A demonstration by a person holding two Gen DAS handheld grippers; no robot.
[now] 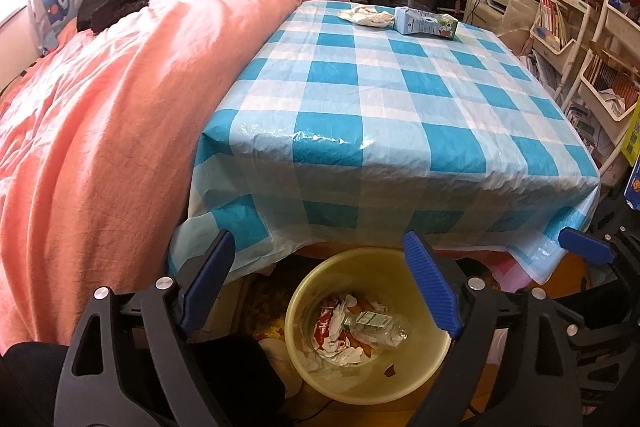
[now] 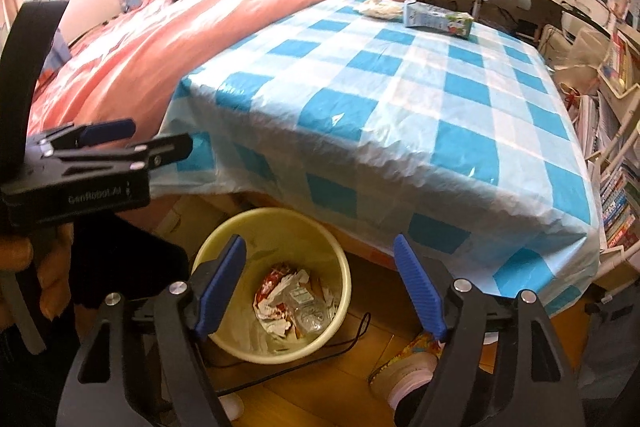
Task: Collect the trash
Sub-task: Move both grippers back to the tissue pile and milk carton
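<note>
A checked blue table (image 1: pixel 400 99) is standing beside a pink bed (image 1: pixel 120 87). Both tongs, left (image 1: pixel 320 283) and right (image 2: pixel 320 291), are hanging spread and empty over the bin (image 1: pixel 400 379); next, lifting clear toward the far carton (image 1: pixel 426 22) and tissue (image 1: pixel 366 15).

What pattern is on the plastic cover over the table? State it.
Blue-and-white checked plastic table cover; clearest in the left wrist view.
</note>
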